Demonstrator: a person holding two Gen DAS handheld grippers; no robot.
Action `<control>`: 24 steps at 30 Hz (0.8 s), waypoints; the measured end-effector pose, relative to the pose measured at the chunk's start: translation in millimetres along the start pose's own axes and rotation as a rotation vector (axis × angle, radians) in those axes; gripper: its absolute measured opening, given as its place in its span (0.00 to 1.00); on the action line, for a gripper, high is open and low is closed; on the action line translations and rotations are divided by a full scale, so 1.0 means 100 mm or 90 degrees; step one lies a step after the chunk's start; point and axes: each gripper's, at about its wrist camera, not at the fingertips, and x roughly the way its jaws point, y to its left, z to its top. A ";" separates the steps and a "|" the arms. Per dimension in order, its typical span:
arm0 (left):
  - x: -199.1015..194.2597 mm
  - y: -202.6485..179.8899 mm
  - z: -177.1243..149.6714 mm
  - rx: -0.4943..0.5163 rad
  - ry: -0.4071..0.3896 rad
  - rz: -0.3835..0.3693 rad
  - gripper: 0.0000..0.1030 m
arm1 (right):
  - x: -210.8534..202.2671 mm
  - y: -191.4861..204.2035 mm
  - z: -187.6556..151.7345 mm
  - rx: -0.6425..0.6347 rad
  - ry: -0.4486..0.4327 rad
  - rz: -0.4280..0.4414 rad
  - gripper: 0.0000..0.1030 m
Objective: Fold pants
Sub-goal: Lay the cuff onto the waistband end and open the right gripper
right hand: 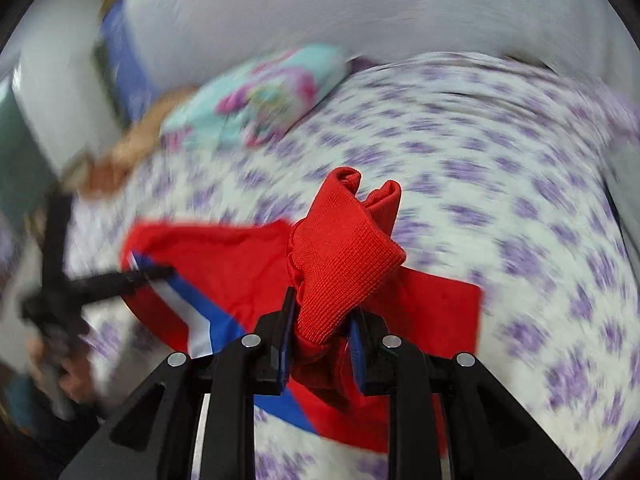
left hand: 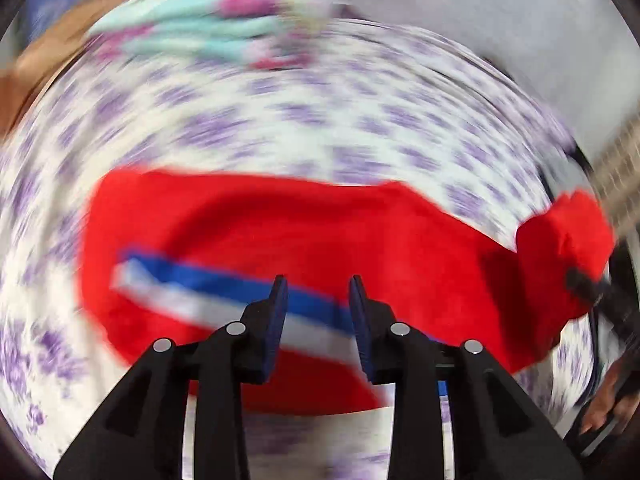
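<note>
Red pants (left hand: 280,224) with a blue and white side stripe (left hand: 224,284) lie on a bed with a white sheet printed with purple flowers (left hand: 320,120). My left gripper (left hand: 318,280) is open just above the stripe, holding nothing. My right gripper (right hand: 324,304) is shut on a bunched ribbed red cuff (right hand: 340,256) and lifts it above the rest of the pants (right hand: 224,256). The right gripper shows at the right of the left wrist view (left hand: 580,276), holding the raised cuff (left hand: 568,232). The left gripper shows blurred in the right wrist view (right hand: 160,270).
A folded light blue and pink patterned cloth (left hand: 224,20) lies at the far side of the bed, also in the right wrist view (right hand: 264,92). A pale wall (right hand: 360,8) stands behind the bed. Both views are motion blurred.
</note>
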 end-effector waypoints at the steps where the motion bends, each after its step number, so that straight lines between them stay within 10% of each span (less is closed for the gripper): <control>1: 0.02 0.18 -0.01 -0.027 0.004 0.004 0.29 | 0.15 0.17 0.00 -0.031 0.019 -0.021 0.23; 8: 0.18 0.30 -0.09 -0.022 0.003 -0.015 0.29 | 0.73 0.63 -0.22 -0.119 0.117 -0.064 0.40; 14: 0.20 0.41 -0.08 -0.026 0.001 -0.045 0.28 | 0.23 0.74 -0.06 -0.100 0.111 0.058 0.51; 19: 0.20 0.43 -0.09 -0.028 -0.001 -0.052 0.28 | 0.15 0.69 0.15 -0.068 0.036 0.045 0.22; 24: 0.20 0.44 -0.09 -0.028 -0.001 -0.054 0.28 | 0.82 0.59 0.07 -0.030 0.148 0.098 0.19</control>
